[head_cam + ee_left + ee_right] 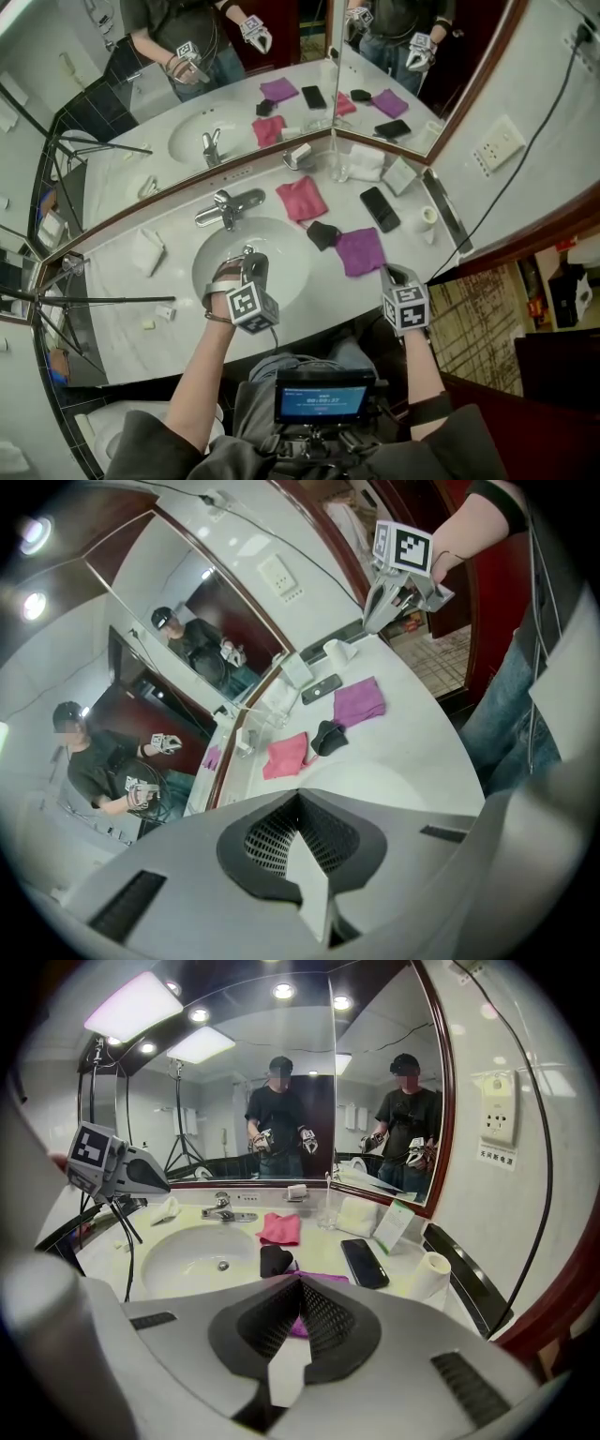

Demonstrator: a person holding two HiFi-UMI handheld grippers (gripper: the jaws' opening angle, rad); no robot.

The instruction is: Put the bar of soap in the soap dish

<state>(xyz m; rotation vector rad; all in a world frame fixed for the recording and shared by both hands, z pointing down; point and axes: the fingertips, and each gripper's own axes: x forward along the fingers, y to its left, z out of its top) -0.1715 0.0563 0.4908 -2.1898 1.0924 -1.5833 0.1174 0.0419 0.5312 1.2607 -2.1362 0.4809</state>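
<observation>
While the left gripper (249, 258) and right gripper (388, 275) hang at the near edge of the counter (122, 309), jaws pressed together on nothing, what looks like the bar of soap (296, 1188) sits in the soap dish (298, 156) at its back. I judge placing done; any correction calls for opened jaws and a long reach. Beyond lie one pink cloth (302, 199), one purple cloth (360, 251), one phone (380, 208) and one glass (339, 169).

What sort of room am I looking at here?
A bathroom, probably in a hotel: a white washbasin with a chrome tap is set into a vanity counter, and large mirrors meet in the corner behind it.
</observation>
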